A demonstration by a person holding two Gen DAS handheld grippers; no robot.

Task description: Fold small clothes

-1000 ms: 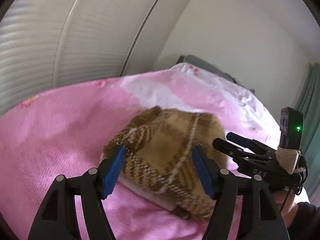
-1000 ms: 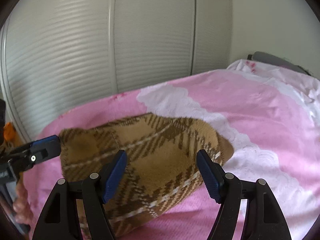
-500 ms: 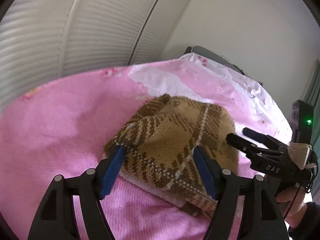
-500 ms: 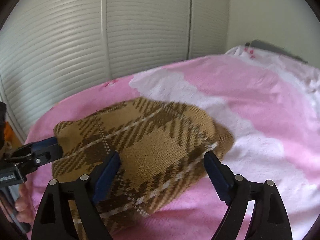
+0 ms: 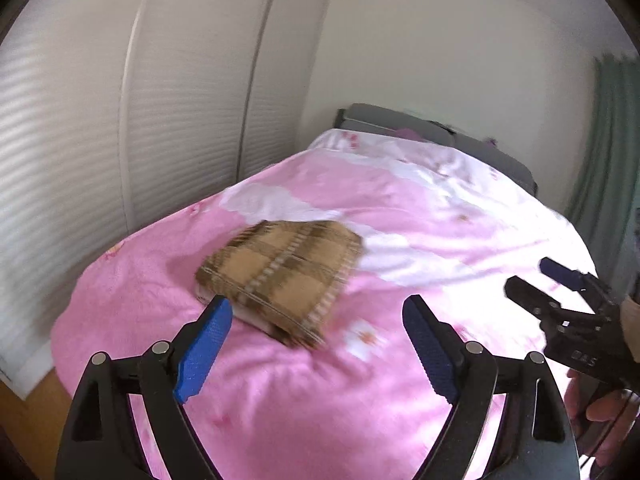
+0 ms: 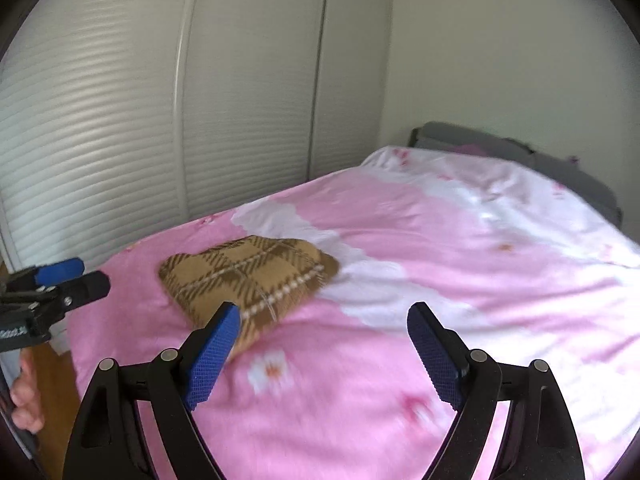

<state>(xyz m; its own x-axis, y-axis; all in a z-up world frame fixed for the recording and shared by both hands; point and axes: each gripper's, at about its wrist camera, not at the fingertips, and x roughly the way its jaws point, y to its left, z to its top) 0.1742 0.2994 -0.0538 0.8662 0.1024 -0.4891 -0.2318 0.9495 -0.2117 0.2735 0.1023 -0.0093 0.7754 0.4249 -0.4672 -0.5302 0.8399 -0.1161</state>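
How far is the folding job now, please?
Done: the brown plaid garment lies folded into a compact stack on the pink bedspread. In hand: nothing; the left gripper and right gripper are open, off it. Left: no other clothes are visible.

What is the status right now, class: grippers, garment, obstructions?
Left gripper and right gripper: jaws open, holding nothing. Brown plaid knitted garment lies folded on the pink floral bedspread, untouched. Nothing between grippers and garment.
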